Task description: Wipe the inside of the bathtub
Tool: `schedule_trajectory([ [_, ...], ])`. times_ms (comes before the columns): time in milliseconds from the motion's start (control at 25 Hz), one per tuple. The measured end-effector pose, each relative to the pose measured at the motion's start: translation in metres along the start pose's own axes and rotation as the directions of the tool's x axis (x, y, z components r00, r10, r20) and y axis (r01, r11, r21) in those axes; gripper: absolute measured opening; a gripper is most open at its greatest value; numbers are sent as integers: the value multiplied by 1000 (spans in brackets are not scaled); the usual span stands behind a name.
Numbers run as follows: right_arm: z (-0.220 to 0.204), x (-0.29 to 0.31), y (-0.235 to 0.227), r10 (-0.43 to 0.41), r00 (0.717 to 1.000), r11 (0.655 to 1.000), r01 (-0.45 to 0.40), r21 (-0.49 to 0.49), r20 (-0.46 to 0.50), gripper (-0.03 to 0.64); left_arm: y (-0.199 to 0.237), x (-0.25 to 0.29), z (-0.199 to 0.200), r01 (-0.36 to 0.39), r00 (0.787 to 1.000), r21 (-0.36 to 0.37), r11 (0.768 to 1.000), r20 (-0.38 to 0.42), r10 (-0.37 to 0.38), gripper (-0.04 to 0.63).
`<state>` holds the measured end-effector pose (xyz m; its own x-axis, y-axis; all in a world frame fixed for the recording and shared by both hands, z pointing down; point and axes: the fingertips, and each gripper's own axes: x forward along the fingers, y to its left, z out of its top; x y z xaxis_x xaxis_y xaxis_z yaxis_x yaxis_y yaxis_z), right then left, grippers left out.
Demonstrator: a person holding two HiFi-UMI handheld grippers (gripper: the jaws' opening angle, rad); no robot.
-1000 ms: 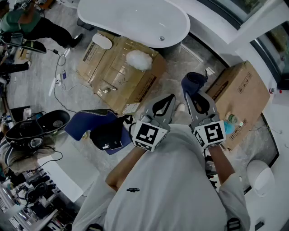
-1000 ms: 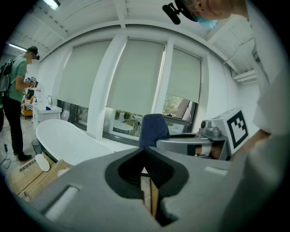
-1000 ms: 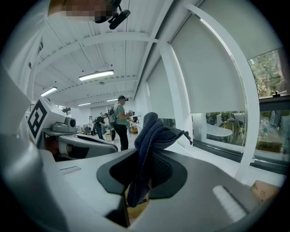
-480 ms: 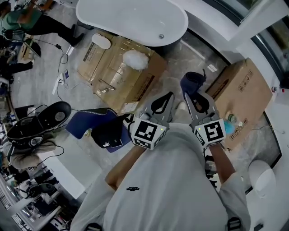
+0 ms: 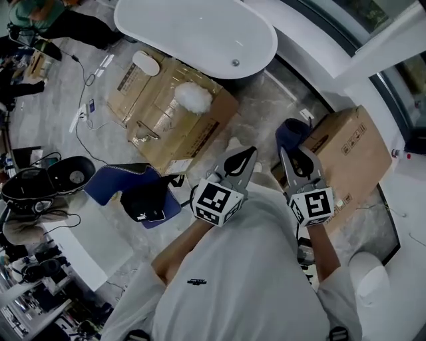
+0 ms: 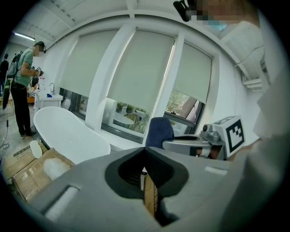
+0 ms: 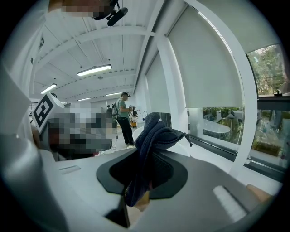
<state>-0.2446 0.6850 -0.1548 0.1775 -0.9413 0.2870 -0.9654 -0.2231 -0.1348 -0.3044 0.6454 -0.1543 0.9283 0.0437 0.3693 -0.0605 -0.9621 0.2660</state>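
Two grippers are held out ahead of the wearer's chest in the head view, and nothing in the pictures suggests that any wiping has begun. At the far left a person stands on the floor, well apart from the work, and a blue chair lies nearer the wearer. Next comes a large cardboard box with a white fluffy bundle resting on top; what that bundle is I cannot tell. Just beyond the box is the bathtub, white and apparently bare inside, with its drain showing near the end closer to the wearer. It lies ahead and to the left, well apart from both tools. The left gripper has its jaws brought together at the tips with nothing caught in them, as its own view shows. The right gripper has its jaws pressed onto a dark blue cloth, whose loose folds stand up above the tips and droop over them in that gripper's view. To the right of it sits a second cardboard box, close to the right gripper. So the cloth is in hand, which seems to be the only part done; what is left is to get to the tub, carry the cloth over the rim, and rub down the inner walls and floor.
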Motion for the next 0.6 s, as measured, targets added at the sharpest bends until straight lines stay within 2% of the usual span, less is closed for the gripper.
schedule_trajectory([
  [280, 19, 63, -49, -1, 999, 1000, 0, -22, -43, 67, 54, 63, 32, 7, 1000, -60, 998, 0, -7, -2],
  [440, 36, 118, -77, 33, 997, 998, -36, -43, -64, 67, 105, 104, 65, -11, 1000, -71, 997, 12, 12, -2],
  [600, 66, 186, -107, 73, 992, 994, -81, -71, -98, 67, 167, 144, 93, -42, 999, -96, 995, -9, 42, -2],
])
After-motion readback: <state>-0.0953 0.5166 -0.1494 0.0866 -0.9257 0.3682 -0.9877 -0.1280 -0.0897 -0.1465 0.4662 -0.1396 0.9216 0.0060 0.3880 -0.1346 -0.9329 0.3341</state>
